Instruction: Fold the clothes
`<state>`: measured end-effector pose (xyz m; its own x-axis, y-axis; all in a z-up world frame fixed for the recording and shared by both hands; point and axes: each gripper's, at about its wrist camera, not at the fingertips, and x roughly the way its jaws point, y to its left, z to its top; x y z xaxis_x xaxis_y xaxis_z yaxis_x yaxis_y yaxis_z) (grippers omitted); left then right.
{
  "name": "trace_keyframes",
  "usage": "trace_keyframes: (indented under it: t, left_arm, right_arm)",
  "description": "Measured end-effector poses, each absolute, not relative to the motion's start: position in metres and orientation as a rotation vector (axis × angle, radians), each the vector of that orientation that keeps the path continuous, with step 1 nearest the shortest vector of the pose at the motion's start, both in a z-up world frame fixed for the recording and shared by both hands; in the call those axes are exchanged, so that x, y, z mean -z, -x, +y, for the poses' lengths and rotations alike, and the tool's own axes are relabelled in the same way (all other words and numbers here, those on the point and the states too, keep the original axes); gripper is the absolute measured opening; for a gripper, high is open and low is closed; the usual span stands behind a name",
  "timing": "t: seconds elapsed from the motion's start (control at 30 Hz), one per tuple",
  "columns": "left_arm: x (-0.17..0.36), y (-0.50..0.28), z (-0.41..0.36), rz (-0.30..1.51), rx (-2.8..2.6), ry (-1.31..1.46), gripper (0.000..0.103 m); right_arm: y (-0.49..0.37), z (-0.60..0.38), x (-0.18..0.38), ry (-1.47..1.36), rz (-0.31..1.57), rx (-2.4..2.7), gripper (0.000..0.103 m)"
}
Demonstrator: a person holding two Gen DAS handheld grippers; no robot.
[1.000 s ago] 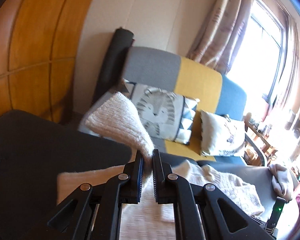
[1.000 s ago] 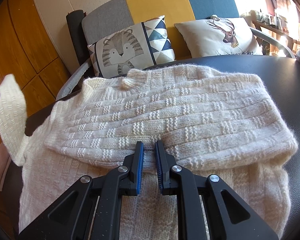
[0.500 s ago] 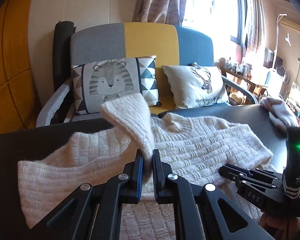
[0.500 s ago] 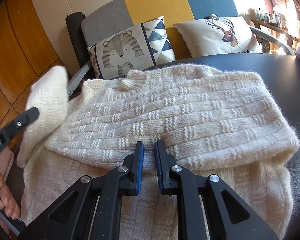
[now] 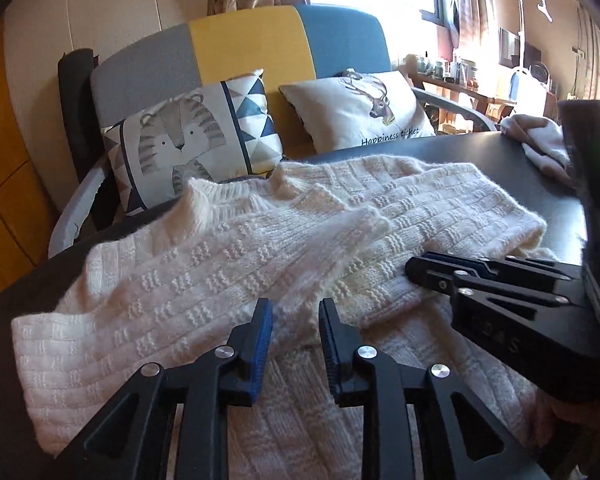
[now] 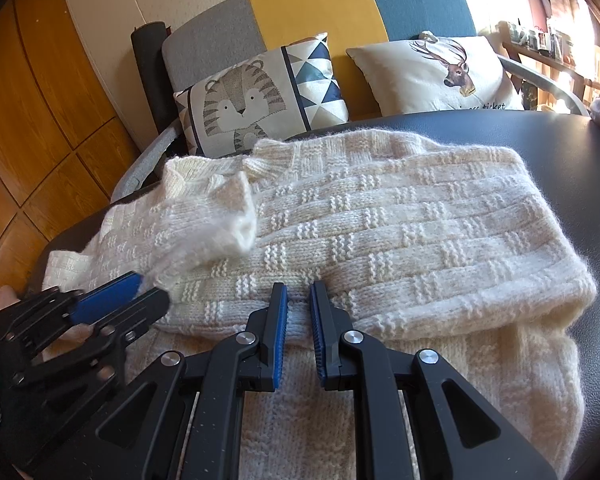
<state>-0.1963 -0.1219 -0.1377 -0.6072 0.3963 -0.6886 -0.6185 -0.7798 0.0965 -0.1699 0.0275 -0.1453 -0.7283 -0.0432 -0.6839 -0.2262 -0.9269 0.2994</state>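
Cream sweater (image 6: pixel 379 240) lies flat on the dark table (image 6: pixel 559 152), both sleeves now folded across the chest; body folds remain, I judge. Left gripper (image 5: pixel 294 344): jaws opening, the left sleeve (image 5: pixel 220 272) just ahead of the tips, no longer pinched as a second ago, when it hung raised. Right gripper (image 6: pixel 298 322): nearly pressed together, pinching the other sleeve's edge, unmoved.

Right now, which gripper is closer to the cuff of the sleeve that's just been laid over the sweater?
Left. The left gripper, jaws opening with nothing between them, sits just short of the sleeve cuff. The right gripper is further along, at the folded edge of the sweater.
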Motion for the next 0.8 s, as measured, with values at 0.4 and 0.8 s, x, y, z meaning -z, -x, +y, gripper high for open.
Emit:
trace_keyframes:
  t: [0.4,0.8]
  left_arm:
    - [0.140,0.211,-0.286,-0.201,-2.431,1.170,0.024]
    - [0.150,0.206,-0.295,-0.288,-2.409,1.134,0.025]
  right_arm:
    - [0.175,0.039,0.132,1.152,0.785,-2.798,0.034]
    - [0.222,0.028,0.128,1.221,1.052,-2.719,0.008]
